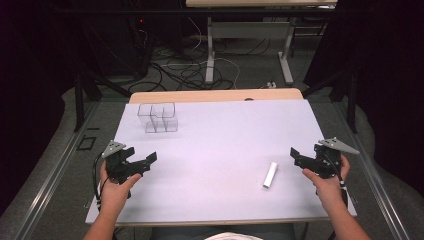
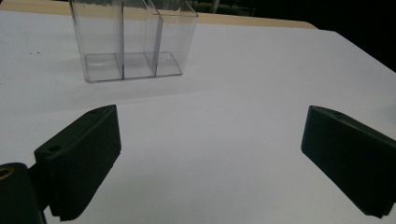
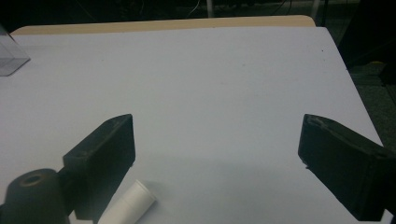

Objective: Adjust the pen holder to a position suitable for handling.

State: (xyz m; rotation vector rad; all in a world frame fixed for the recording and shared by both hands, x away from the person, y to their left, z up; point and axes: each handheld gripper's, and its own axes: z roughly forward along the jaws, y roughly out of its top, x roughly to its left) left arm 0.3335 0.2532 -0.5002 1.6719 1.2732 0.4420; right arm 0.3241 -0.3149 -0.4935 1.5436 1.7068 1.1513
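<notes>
White tube (image 1: pixel 270 174) lies flat on the table (image 1: pixel 225 135), just left of the right gripper (image 1: pixel 299 158), untouched. Both jaw pairs spread wide, nothing held. Left gripper (image 1: pixel 141 162) faces the clear 3-compartment organizer (image 1: pixel 158 117).

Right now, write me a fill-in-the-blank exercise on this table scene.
1. The white tube lies nearest the ____ gripper.
2. Both grippers' fingers stand ____.
3. The clear box, ahead of the left gripper, holds ____.
4. The tube lies ____ on the white tabletop.

Missing words: right; open; nothing; flat
</notes>
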